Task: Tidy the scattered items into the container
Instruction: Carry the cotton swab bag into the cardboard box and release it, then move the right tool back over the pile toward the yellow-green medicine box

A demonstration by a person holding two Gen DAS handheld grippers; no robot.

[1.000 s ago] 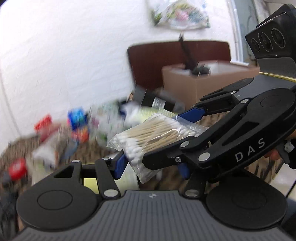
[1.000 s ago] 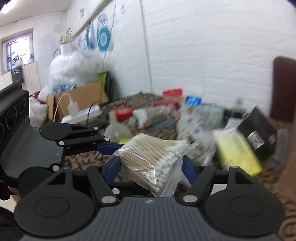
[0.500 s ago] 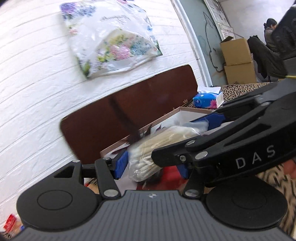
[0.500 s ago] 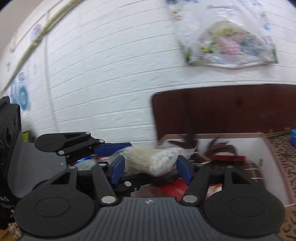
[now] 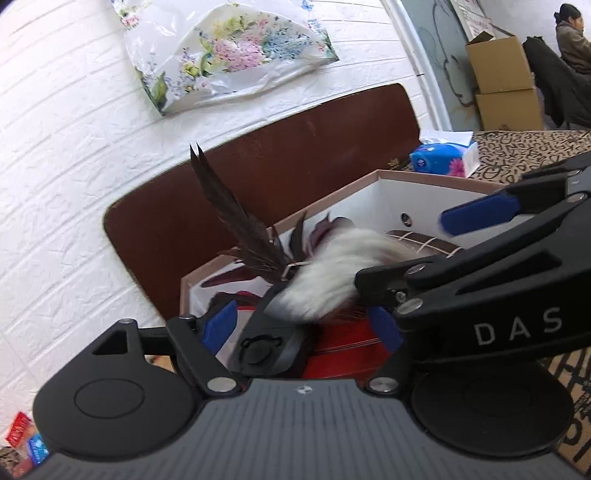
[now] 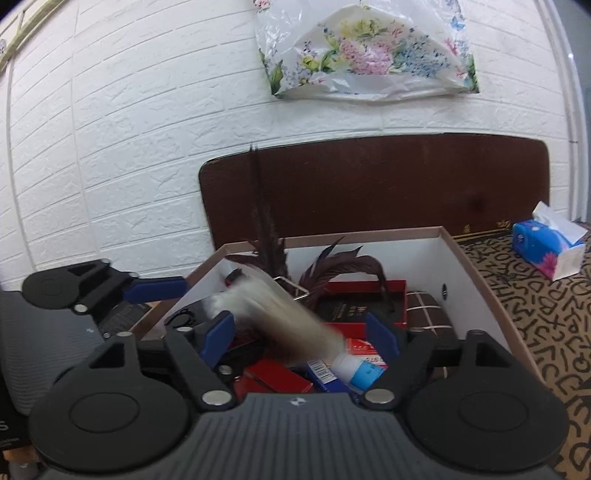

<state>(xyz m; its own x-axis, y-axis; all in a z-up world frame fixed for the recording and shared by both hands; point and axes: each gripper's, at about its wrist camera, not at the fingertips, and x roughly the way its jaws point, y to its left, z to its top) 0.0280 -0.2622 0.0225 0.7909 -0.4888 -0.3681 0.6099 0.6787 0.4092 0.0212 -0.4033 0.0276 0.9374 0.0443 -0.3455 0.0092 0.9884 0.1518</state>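
Observation:
A clear bag of cotton swabs [image 6: 280, 314] is a white-and-tan blur dropping into the open cardboard box [image 6: 369, 234]. It passes between my right gripper's [image 6: 299, 332] blue pads, which are opening and do not press on it. In the left wrist view the same bag [image 5: 325, 273] streaks above my left gripper [image 5: 303, 326], whose jaws are opening too and stand clear of it. Both grippers hover at the box's [image 5: 424, 177] near side, the left gripper's blue fingertip [image 6: 155, 290] at its left corner. Dark feathers [image 6: 266, 236], red packs and a blue-and-white tube [image 6: 358, 371] lie inside.
A blue tissue box [image 6: 546, 247] sits on the letter-patterned cloth [image 6: 535, 314] right of the box. A brown board [image 6: 369, 184] leans on the white brick wall under a hanging floral bag [image 6: 369, 51]. Far right in the left wrist view are stacked cartons [image 5: 502, 85] and a seated person [image 5: 570, 33].
Both grippers, shut on the swab bag, carried it from the cluttered pile to above the box. Both jaws have since spread and the bag has slipped free, falling into the box.

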